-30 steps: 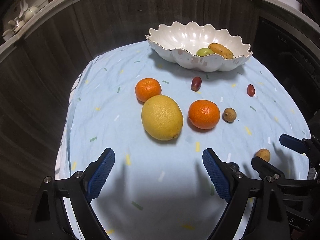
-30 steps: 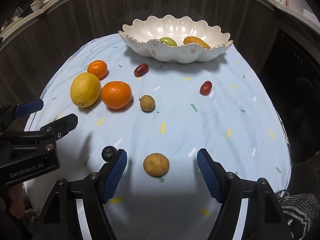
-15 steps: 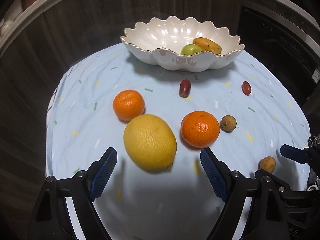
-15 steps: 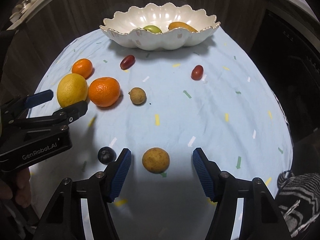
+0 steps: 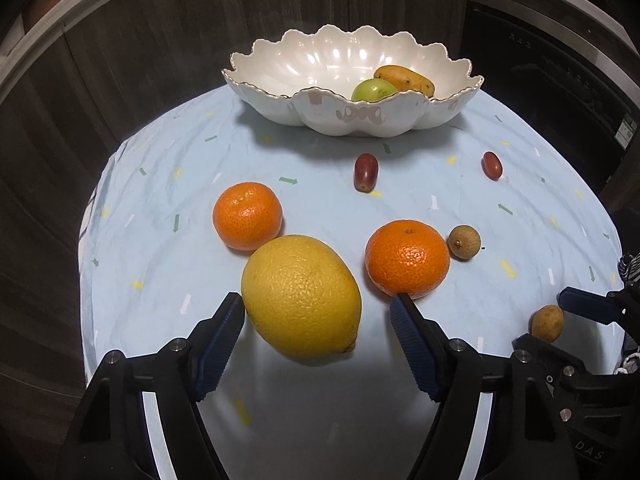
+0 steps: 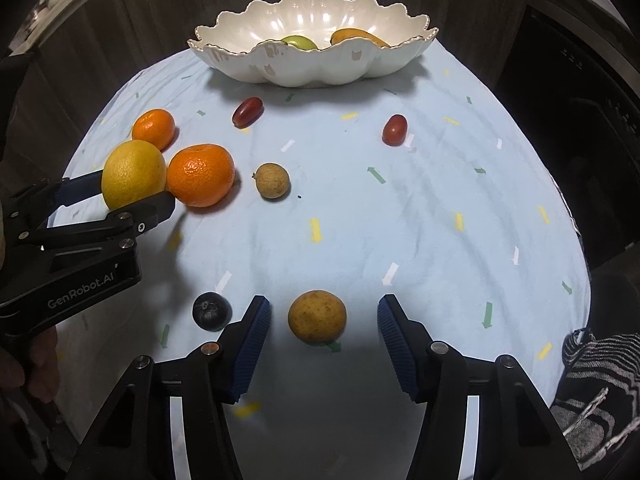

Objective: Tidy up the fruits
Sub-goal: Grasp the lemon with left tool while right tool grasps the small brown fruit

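Note:
A big yellow lemon lies on the light blue cloth between the fingers of my left gripper. The jaws are closing: the left pad is at the peel, and a gap shows at the right pad. My right gripper straddles a small round tan fruit. Its jaws are closing too, with space on both sides. The white scalloped bowl stands at the far edge and holds a green fruit and a yellow-orange fruit.
Two oranges, a brown longan and two red fruits lie between the grippers and the bowl. A dark berry sits just left of my right gripper. Dark wood panels surround the table.
My left gripper has moved forward until the lemon lies between its fingers, and its jaws have narrowed. The right gripper's jaws have narrowed around the tan fruit.

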Motion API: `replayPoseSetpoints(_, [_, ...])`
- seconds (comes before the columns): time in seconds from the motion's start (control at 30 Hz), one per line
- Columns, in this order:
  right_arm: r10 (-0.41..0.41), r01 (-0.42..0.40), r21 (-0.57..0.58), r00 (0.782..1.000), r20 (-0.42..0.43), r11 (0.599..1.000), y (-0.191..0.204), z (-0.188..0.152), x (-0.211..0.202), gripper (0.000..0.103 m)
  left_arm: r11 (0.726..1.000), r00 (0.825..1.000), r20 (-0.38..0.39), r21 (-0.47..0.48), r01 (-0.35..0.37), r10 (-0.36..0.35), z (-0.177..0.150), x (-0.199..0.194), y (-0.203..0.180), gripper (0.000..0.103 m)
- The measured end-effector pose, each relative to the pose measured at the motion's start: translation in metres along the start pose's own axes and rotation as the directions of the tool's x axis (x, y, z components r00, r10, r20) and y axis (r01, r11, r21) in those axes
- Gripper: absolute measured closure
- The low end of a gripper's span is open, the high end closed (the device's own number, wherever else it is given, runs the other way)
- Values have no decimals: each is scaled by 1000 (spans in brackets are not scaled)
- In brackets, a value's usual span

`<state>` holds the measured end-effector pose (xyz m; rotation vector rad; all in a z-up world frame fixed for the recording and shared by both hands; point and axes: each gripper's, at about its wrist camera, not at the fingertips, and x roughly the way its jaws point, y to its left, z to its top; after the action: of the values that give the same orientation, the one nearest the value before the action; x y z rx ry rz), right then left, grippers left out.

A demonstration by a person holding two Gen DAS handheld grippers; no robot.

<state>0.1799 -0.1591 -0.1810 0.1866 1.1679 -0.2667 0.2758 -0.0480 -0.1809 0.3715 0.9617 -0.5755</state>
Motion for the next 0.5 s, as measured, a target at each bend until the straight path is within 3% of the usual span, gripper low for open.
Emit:
replayPoseSetpoints(0.27, [-1, 1, -5, 1000, -1, 1000, 1, 1, 2, 49, 1000, 1000, 24, 4, 13, -13, 0, 2, 2, 29])
replayPoseSetpoints(0.5, [-4, 4, -19, 1000, 10, 1000, 3, 1, 2, 58, 1000, 999, 47, 6, 1, -2, 1, 1, 5, 46])
